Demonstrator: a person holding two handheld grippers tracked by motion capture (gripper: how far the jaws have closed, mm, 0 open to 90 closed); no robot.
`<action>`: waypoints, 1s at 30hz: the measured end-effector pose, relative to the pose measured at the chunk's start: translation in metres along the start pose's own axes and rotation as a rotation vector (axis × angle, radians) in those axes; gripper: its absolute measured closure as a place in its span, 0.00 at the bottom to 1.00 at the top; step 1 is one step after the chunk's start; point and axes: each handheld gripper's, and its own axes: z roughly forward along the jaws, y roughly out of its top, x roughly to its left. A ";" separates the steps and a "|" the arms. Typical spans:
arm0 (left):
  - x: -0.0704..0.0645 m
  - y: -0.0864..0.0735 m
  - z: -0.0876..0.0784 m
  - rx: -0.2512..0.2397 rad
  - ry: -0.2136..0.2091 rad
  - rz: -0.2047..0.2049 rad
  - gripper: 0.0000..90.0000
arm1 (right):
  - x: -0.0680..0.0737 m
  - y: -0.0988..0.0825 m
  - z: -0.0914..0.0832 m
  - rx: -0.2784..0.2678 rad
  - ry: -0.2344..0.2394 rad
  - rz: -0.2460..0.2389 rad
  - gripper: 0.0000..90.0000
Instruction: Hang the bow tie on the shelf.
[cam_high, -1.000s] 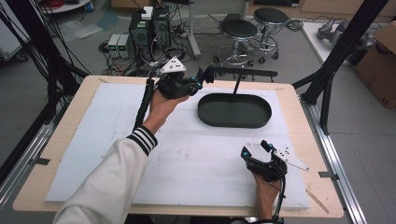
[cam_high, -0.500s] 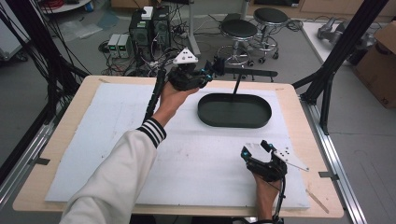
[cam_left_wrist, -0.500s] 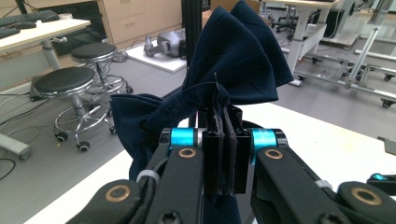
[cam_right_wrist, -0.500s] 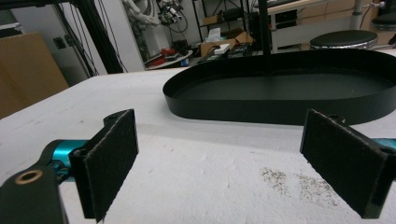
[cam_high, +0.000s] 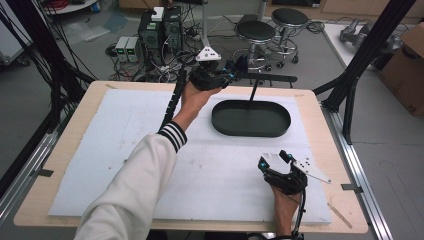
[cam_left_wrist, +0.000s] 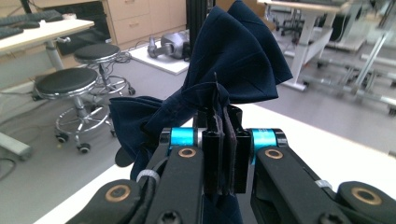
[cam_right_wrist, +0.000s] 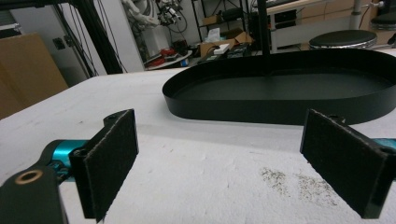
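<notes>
Seen from above: a wooden bench (cam_high: 320, 107) covered by a white foam sheet (cam_high: 125, 150), with a shallow black oval tray (cam_high: 251, 119) on the far right part of the sheet and a thin black rod rising from its far edge. Left gripper (cam_high: 231, 75) raised above the far edge of the bench, just left of the tray, held in a hand (cam_high: 192, 97) at the end of a long white sleeve with a striped cuff. Clamped tight between its two black jaws: a dark navy cloth (cam_left_wrist: 233, 60), bunched into loose folds that fan upward and outward past the jaw tips in the left gripper view, with a little more hanging below. Cloth entirely off the bench, touching nothing but the jaws. Right gripper (cam_high: 274, 161) resting low on the near right of the sheet, jaws spread wide apart with nothing between them, padded faces (cam_right_wrist: 112, 158) pointed toward the tray. Probably very light, soft and limp, so likely to sag, swing and unfold rather than keep any shape; not fragile, not slippery against the padded jaws. Best taken by pinching a gathered bunch or a folded edge, as here; a second hold on a free corner would likely be needed to spread it flat.
</notes>
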 end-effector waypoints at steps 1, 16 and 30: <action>-0.001 0.001 0.003 -0.001 -0.005 -0.003 0.97 | 0.000 0.000 0.000 0.001 -0.001 0.002 0.12; -0.007 -0.007 0.032 0.011 -0.022 -0.017 0.97 | 0.000 0.000 0.000 0.000 0.002 -0.002 0.12; 0.000 -0.020 0.044 0.026 -0.024 -0.026 0.97 | 0.000 0.000 0.000 0.002 0.003 0.002 0.12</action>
